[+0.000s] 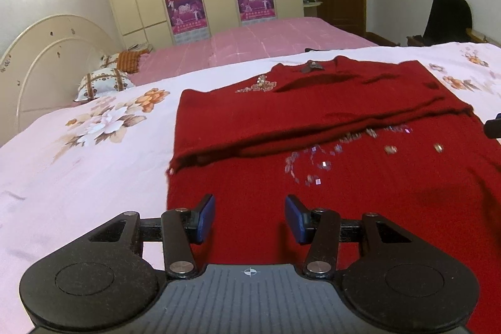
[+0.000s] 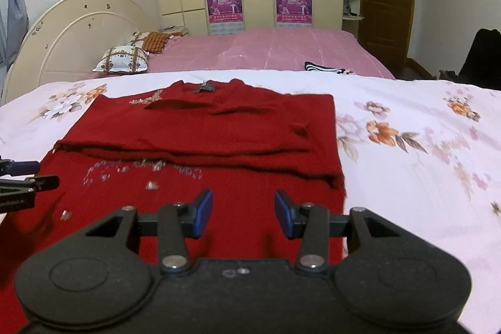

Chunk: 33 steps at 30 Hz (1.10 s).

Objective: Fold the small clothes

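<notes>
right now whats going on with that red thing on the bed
A person is folding a red sweater on the floral sheet, with a gripper in each hand. The sleeves are already folded in across the chest, with the sequinned lower part lying flat nearest the cameras. The left gripper and the right gripper both hover above the lower part of the sweater, open, with nothing between their pads. Neither is holding the fabric.
</notes>
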Motion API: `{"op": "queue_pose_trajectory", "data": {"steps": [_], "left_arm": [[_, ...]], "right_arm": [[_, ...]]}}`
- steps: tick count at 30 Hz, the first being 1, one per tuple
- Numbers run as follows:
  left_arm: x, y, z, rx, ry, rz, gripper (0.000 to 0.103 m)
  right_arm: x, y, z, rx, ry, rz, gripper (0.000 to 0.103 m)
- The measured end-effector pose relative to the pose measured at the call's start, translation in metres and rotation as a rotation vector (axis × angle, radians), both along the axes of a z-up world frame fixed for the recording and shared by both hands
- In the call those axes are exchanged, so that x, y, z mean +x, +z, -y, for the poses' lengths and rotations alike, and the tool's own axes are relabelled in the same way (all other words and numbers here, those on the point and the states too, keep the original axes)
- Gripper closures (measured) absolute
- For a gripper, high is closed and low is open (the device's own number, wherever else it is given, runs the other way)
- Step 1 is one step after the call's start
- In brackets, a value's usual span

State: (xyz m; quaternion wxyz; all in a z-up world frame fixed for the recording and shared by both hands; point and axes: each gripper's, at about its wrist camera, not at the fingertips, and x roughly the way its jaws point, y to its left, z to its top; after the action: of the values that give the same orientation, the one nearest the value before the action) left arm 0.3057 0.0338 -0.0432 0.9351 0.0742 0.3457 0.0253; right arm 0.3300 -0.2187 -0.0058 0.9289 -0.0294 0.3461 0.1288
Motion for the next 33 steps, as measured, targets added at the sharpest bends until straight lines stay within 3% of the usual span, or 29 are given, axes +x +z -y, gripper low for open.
{"op": "queue_pose_trajectory", "data": {"steps": [4, 8, 16, 25, 33], "left_arm": [[-0.026, -0.004, -0.011, -0.025, 0.01, -0.031, 0.054], [-0.06, -0.01, -0.034, -0.103, 0.025, -0.077, 0.054], [-0.14, -0.019, -0.074, -0.298, 0.01, -0.153, 0.054], [-0.18, -0.04, -0.118, -0.71, 0.025, -0.2, 0.054], [-0.176, -0.069, -0.124, -0.98, 0.009, -0.223, 0.054]], "right_arm": [[-0.027, 0.0, 0.01, -0.006, -0.014, -0.017, 0.06], [-0.053, -0.003, 0.03, 0.015, -0.06, -0.055, 0.058], [-0.107, -0.017, 0.074, 0.232, -0.156, -0.173, 0.051], [-0.155, -0.034, 0.085, 0.36, -0.164, -0.287, 0.05], [-0.178, -0.046, 0.083, 0.509, -0.15, -0.331, 0.05]]}}
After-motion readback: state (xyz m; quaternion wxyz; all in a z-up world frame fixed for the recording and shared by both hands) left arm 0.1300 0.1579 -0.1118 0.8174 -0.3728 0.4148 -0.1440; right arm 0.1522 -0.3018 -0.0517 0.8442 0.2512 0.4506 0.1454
